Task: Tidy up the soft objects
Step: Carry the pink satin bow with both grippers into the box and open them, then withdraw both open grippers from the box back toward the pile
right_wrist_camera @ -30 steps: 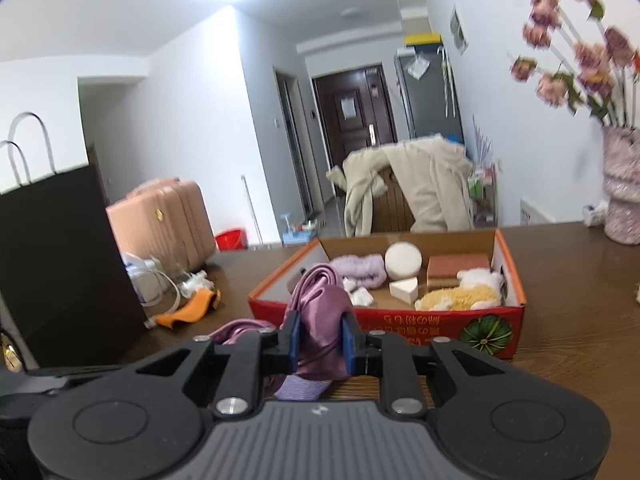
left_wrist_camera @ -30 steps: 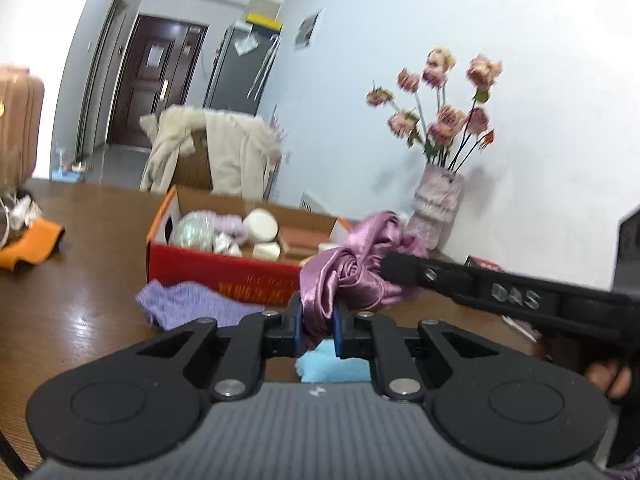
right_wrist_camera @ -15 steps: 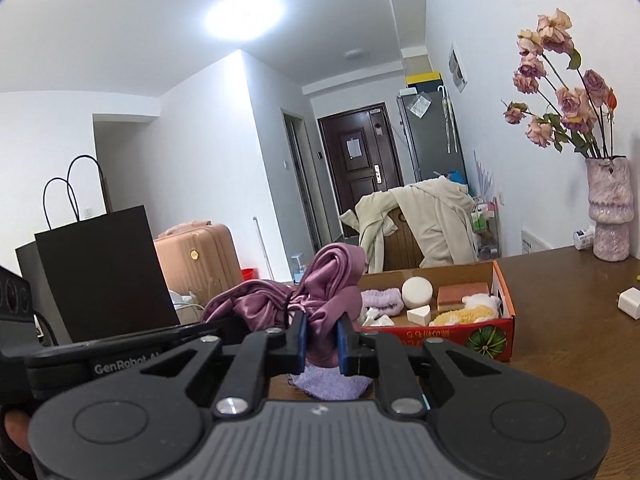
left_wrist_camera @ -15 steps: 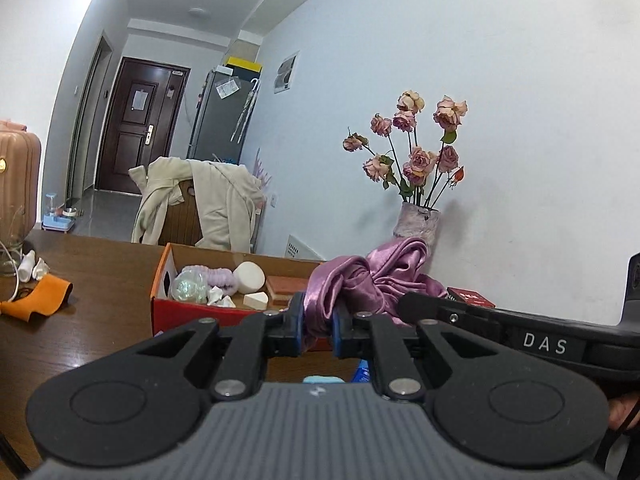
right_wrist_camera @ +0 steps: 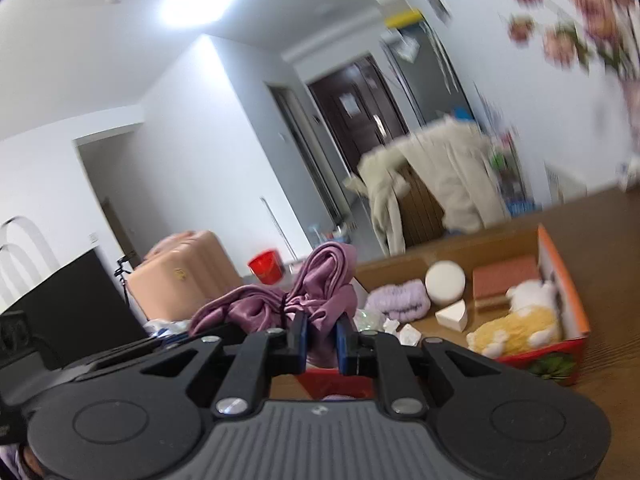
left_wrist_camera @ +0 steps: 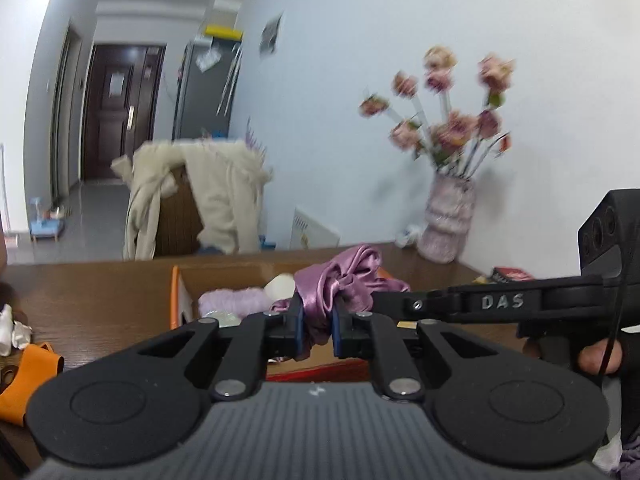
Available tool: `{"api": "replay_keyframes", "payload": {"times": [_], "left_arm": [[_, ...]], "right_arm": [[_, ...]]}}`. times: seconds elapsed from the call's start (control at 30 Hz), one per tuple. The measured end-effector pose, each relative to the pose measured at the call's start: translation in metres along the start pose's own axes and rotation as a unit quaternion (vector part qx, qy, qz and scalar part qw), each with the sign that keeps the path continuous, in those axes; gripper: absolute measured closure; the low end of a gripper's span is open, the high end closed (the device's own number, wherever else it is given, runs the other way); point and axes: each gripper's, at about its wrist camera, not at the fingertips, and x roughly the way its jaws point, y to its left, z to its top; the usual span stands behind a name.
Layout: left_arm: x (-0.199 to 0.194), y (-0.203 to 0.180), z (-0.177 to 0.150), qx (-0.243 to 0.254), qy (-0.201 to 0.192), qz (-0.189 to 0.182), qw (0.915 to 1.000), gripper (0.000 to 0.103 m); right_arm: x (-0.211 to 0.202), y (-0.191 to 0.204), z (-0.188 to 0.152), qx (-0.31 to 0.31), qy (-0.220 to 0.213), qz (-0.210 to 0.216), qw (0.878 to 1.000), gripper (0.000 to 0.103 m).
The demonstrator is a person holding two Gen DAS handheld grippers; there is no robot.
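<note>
Item: purple satin cloth (left_wrist_camera: 340, 280), clenched in my left gripper (left_wrist_camera: 316, 330) and right gripper (right_wrist_camera: 322, 338), frame centre, over box (right_wrist_camera: 560, 280). Next: lower in, release.

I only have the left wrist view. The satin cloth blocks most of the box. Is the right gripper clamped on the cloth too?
Observer: Yes, the right gripper is shut on the purple satin cloth, just as the left gripper is.
Operator: What's in the box's far end?
Observer: A yellow and white plush toy lies against the right wall of the red box.
Operator: Anything else there?
Observer: A terracotta sponge block sits behind the plush, beside a round white puff.
</note>
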Motion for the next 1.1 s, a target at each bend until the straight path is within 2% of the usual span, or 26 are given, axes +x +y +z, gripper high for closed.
{"api": "replay_keyframes", "payload": {"times": [0.13, 0.23, 0.3, 0.33, 0.4, 0.43, 0.5, 0.53, 0.57, 0.63, 0.8, 0.93, 1.1], "left_arm": [[0.049, 0.028, -0.010, 0.001, 0.046, 0.007, 0.9989, 0.090], [0.077, 0.048, -0.017, -0.020, 0.071, 0.018, 0.9971, 0.088], [0.090, 0.059, -0.023, -0.035, 0.084, 0.036, 0.9952, 0.082], [0.093, 0.062, -0.027, -0.035, 0.092, 0.034, 0.9946, 0.079], [0.095, 0.067, -0.034, -0.040, 0.094, 0.040, 0.9940, 0.067], [0.093, 0.068, -0.034, -0.042, 0.093, 0.043, 0.9938, 0.060], [0.087, 0.069, -0.034, -0.047, 0.088, 0.043, 0.9941, 0.053], [0.083, 0.071, -0.032, -0.048, 0.084, 0.045, 0.9943, 0.044], [0.078, 0.069, -0.029, -0.051, 0.080, 0.050, 0.9943, 0.037], [0.069, 0.068, -0.023, -0.050, 0.074, 0.062, 0.9941, 0.031], [0.045, 0.053, -0.003, -0.044, 0.050, 0.079, 0.9946, 0.027], [0.018, 0.035, 0.011, -0.038, 0.027, 0.089, 0.9949, 0.022], [-0.022, 0.002, 0.019, -0.021, -0.001, 0.094, 0.9953, 0.016]], "right_arm": [[0.062, -0.016, -0.001, 0.022, 0.040, -0.027, 0.999, 0.090], [0.100, -0.026, -0.004, 0.031, 0.066, -0.047, 0.996, 0.090], [0.118, -0.032, -0.006, 0.037, 0.087, -0.057, 0.994, 0.090], [0.125, -0.035, -0.009, 0.044, 0.097, -0.058, 0.993, 0.090], [0.137, -0.038, -0.016, 0.046, 0.113, -0.064, 0.990, 0.089], [0.139, -0.039, -0.020, 0.045, 0.118, -0.067, 0.990, 0.084], [0.142, -0.039, -0.023, 0.032, 0.119, -0.063, 0.990, 0.081], [0.141, -0.039, -0.022, 0.032, 0.120, -0.058, 0.991, 0.072], [0.139, -0.040, -0.021, 0.036, 0.119, -0.050, 0.991, 0.056], [0.132, -0.039, -0.016, 0.029, 0.115, -0.054, 0.992, 0.043], [0.097, -0.025, 0.002, -0.011, 0.083, -0.068, 0.994, 0.041], [0.054, -0.009, 0.017, -0.060, 0.043, -0.093, 0.993, 0.033], [-0.014, 0.010, 0.026, -0.121, -0.015, -0.127, 0.984, 0.020]]}}
